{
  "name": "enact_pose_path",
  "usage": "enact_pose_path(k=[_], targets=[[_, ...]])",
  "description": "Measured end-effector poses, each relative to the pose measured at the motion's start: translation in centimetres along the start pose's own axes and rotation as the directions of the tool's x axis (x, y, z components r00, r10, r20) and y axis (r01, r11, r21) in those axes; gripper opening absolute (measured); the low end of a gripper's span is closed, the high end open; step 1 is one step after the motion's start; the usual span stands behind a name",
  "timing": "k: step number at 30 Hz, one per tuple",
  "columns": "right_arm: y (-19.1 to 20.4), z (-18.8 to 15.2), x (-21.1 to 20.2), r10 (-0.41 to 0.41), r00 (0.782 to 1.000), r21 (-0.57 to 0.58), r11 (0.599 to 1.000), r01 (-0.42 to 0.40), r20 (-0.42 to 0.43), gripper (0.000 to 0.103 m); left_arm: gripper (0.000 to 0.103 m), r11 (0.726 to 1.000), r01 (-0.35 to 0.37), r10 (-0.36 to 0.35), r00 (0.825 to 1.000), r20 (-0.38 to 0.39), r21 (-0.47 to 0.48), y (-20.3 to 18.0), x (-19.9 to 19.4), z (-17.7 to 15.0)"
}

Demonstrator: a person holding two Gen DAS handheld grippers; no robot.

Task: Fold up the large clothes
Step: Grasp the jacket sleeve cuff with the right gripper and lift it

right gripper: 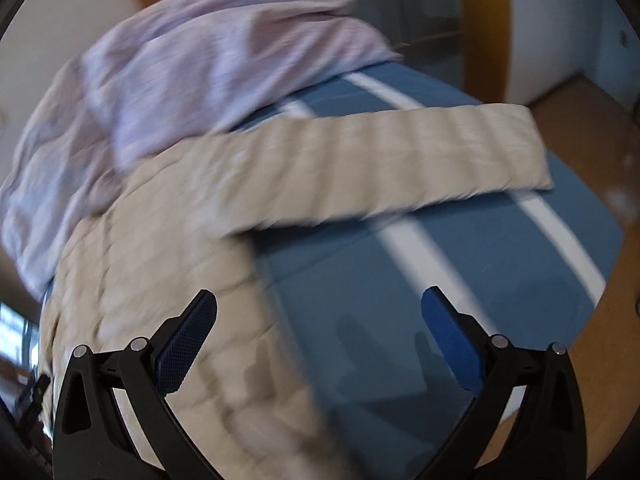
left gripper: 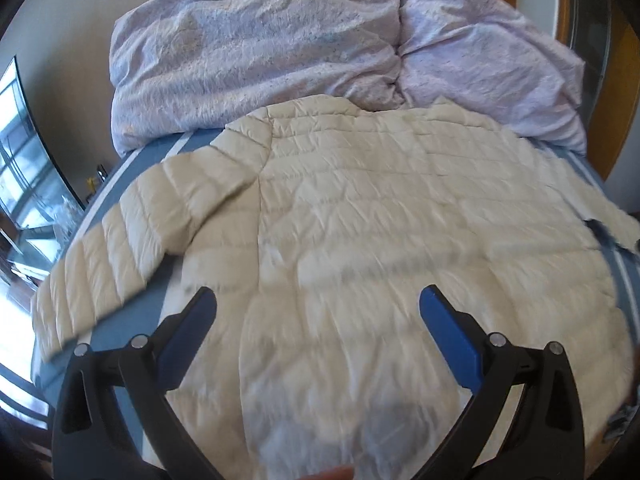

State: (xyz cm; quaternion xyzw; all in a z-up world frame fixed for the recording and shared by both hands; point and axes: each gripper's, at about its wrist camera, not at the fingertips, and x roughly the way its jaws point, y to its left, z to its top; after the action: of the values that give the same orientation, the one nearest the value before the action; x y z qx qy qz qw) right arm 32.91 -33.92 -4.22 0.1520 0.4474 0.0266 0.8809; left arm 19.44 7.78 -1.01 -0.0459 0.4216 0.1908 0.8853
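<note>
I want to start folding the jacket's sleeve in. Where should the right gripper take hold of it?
Probably at the cuff end of the sleeve, coming from the right, bed-edge side. It lies flat and straight across the blue sheet, away from the jacket body, and the right gripper is open, empty.

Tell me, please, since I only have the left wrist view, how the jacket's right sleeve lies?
Observer: The right sleeve lies stretched straight out across the blue sheet, flat.
Operator: Thank you. Are the right tongs holding anything?
Observer: No, the right tongs are open, above the jacket edge and bare sheet.
Operator: Does the sleeve reach past the bed?
Observer: Its cuff lies close to the bed's far edge, with the wooden floor just beyond.
</note>
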Motion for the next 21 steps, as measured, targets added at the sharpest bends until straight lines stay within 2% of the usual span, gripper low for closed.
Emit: enact_pose_path(k=[4,10,13,17,21], targets=[[-4.1,3.9,1.6,-0.098,0.995,0.086,0.992,0.096,0.014,0.102,0.101,1.000,-0.022,0.023,1.000,-0.013,0.009,-0.3,2.8,0.9],[-10.1,8.6,3.4,-0.264,0.964,0.200,0.947,0.253,0.026,0.102,0.101,0.999,-0.040,0.040,0.998,-0.049,0.006,-0.1,6.1,0.6],[-12.3,9.7,4.5,-0.289,0.957,0.239,0.930,0.280,0.003,0.093,0.101,0.998,-0.058,0.059,0.997,-0.056,0.015,0.0,7.0,0.4],[-14.9,9.8,5.8,-0.265,0.963,0.308,0.913,0.266,-0.047,0.082,0.101,0.996,-0.085,0.086,0.995,-0.051,0.035,-0.3,7.5,0.3],[-16.2,9.3,6.3,-0.252,0.965,0.347,0.901,0.260,-0.069,0.078,0.101,0.996,-0.081,0.083,0.995,-0.059,0.032,-0.3,8.1,0.0]])
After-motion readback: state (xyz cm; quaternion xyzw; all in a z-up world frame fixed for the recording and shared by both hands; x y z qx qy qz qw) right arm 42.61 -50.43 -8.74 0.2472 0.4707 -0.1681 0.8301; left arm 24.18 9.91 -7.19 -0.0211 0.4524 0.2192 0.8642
